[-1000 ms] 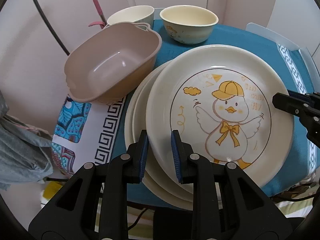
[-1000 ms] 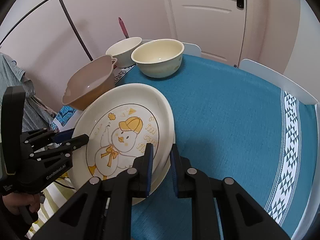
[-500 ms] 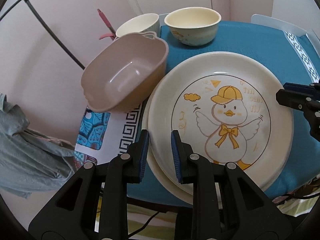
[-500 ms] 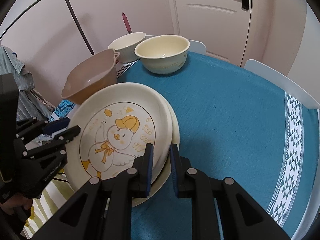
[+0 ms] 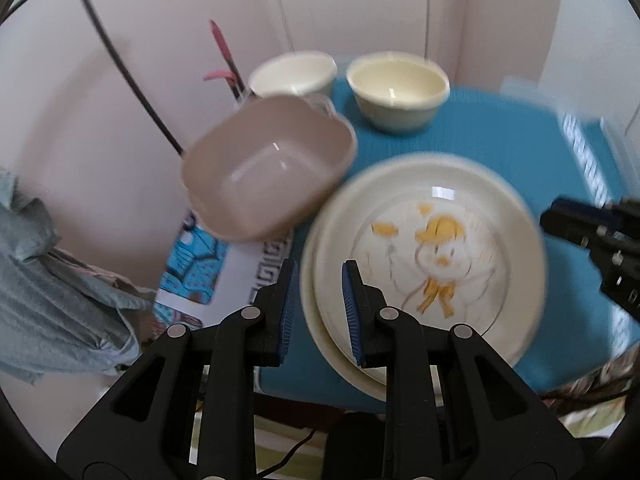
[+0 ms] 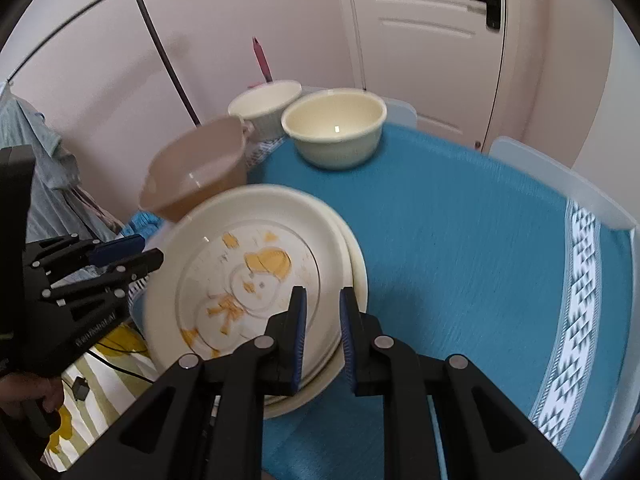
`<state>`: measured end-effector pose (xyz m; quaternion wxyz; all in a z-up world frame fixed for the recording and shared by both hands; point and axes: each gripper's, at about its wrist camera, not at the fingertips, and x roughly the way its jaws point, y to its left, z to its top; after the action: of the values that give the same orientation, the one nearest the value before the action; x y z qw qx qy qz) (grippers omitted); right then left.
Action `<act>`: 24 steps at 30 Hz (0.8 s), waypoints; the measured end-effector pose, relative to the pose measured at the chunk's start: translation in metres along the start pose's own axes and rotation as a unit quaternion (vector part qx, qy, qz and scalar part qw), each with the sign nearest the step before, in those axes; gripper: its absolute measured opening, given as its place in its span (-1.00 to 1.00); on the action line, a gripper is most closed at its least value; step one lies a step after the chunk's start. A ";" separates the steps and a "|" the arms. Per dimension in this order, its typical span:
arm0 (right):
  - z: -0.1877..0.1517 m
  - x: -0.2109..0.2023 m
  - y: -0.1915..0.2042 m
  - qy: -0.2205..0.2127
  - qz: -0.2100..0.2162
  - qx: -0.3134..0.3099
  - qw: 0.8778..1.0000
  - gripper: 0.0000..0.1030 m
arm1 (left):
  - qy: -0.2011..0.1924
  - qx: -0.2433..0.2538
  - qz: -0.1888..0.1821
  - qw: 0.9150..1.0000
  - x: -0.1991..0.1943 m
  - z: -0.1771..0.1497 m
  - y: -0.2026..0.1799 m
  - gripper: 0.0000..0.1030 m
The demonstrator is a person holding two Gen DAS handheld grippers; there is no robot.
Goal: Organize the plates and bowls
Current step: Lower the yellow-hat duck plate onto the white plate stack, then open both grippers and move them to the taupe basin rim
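A stack of cream plates, the top one a duck plate (image 5: 436, 248) (image 6: 248, 276), is held tilted over the near corner of the teal tablecloth (image 5: 460, 136). My left gripper (image 5: 318, 280) is shut on the stack's left rim. Opposite it, my right gripper (image 6: 323, 300) is shut on the right rim. Each gripper shows in the other's view: the right gripper (image 5: 580, 228) and the left gripper (image 6: 120, 256). A pinkish-brown square basin (image 5: 264, 168) sits just behind the plates. Two bowls stand at the far edge, a cream bowl (image 5: 398, 92) and a white bowl (image 5: 292, 72).
A grey-blue garment (image 5: 48, 280) hangs on a black rack (image 6: 160, 40) at the left. A patterned cloth (image 5: 200, 264) lies under the basin. White chair backs (image 6: 560, 184) border the table's right side. A closed door (image 6: 440, 40) stands behind, and a cable (image 6: 112, 372) runs over the floor.
Both grippers have risen with the plate stack held between them. The basin and bowls now look smaller and further off. The grips have not changed.
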<state>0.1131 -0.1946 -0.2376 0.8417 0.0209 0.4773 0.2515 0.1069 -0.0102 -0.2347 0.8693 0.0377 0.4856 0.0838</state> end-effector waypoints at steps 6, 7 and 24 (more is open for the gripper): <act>0.038 -0.042 0.007 -0.065 0.046 -0.011 0.997 0.61 | -0.049 -0.063 0.001 0.997 -0.045 0.025 0.037 0.46; 0.043 -0.048 0.009 -0.076 0.055 -0.014 0.995 1.00 | -0.057 -0.072 0.007 0.996 -0.049 0.026 0.042 0.86; 0.140 0.083 0.063 0.093 0.117 -0.101 0.984 0.99 | 0.040 -0.272 -0.069 0.959 0.017 0.012 0.152 0.99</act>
<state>0.2362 -0.0740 -0.2099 0.7562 -0.0322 0.5203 0.3955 0.1094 0.1427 -0.2197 0.8304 -0.2375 0.4799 0.1543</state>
